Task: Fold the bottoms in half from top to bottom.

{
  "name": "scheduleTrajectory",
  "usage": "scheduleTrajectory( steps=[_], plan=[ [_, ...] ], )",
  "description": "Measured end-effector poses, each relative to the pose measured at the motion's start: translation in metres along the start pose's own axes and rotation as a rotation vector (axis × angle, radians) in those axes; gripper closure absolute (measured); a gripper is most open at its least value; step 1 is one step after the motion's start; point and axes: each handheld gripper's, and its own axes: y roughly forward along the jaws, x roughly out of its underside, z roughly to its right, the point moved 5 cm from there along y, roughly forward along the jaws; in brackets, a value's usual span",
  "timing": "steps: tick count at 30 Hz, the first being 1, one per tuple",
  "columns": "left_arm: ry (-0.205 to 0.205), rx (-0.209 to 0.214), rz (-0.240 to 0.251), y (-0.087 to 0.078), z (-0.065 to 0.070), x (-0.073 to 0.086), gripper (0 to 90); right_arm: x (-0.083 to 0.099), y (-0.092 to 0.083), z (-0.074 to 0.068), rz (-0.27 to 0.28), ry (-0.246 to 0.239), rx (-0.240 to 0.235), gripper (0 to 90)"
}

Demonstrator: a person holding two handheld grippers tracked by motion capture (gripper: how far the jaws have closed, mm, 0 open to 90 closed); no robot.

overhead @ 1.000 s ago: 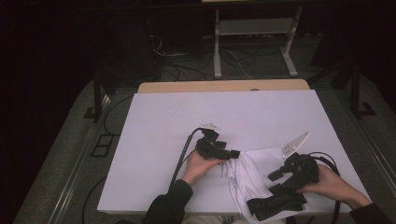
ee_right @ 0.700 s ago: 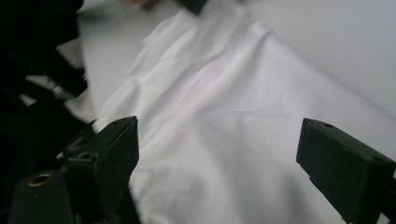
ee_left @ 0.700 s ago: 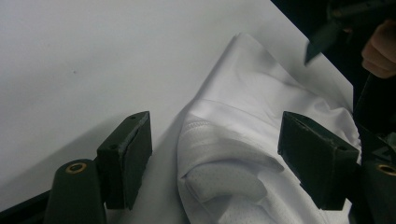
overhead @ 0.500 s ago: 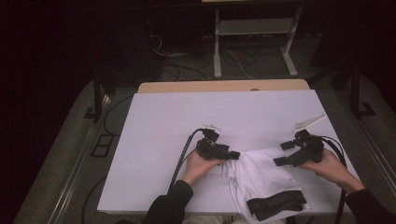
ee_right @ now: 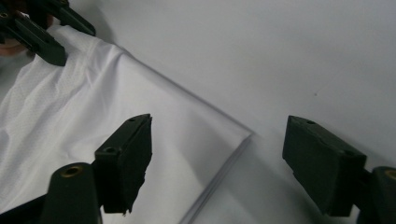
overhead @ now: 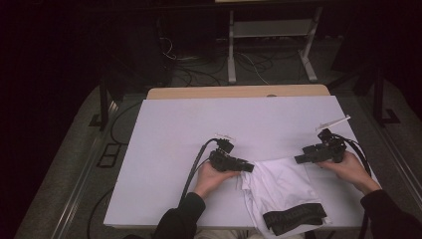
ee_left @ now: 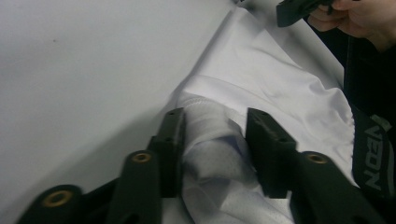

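One white garment (overhead: pixel 281 186), rumpled, black lettered waistband (overhead: pixel 294 217) at its near end, lies on the table (overhead: pixel 199 129). My left gripper (ee_left: pixel 212 140), just closing, pinches its bunched hem; my right gripper (ee_right: pixel 219 158) hovers wide over its far corner.

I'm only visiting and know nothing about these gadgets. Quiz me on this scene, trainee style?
1. True or false: a fold of the white garment lies between the left gripper jaws.
2. What colour is the garment's waistband?
3. The right gripper jaws stand: A open above a garment corner, B clamped on the waistband, C resting on the floor.

Key: 1 true. 2 black. 3 A.
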Motion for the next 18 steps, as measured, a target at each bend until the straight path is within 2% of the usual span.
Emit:
scheduleTrajectory(
  steps=[4,8,11,15,18],
  plan=[
    [0.011,0.007,-0.011,0.000,0.000,0.001,70.5,0.001,0.004,0.004,-0.010,-0.009,-0.011,31.1],
    [0.019,0.020,-0.010,0.001,0.001,0.001,77.9,0.000,0.007,0.002,-0.013,-0.035,-0.023,41.8],
    [0.041,0.013,-0.010,0.001,0.003,0.001,80.5,-0.001,0.010,0.001,-0.014,-0.056,-0.022,50.4],
    [0.070,0.002,-0.014,0.000,0.005,0.001,82.0,-0.002,0.013,0.000,-0.015,-0.059,-0.011,61.9],
    [0.099,-0.004,-0.011,0.000,0.009,0.000,82.5,-0.001,0.014,-0.001,-0.028,-0.064,-0.031,71.6]
  ],
)
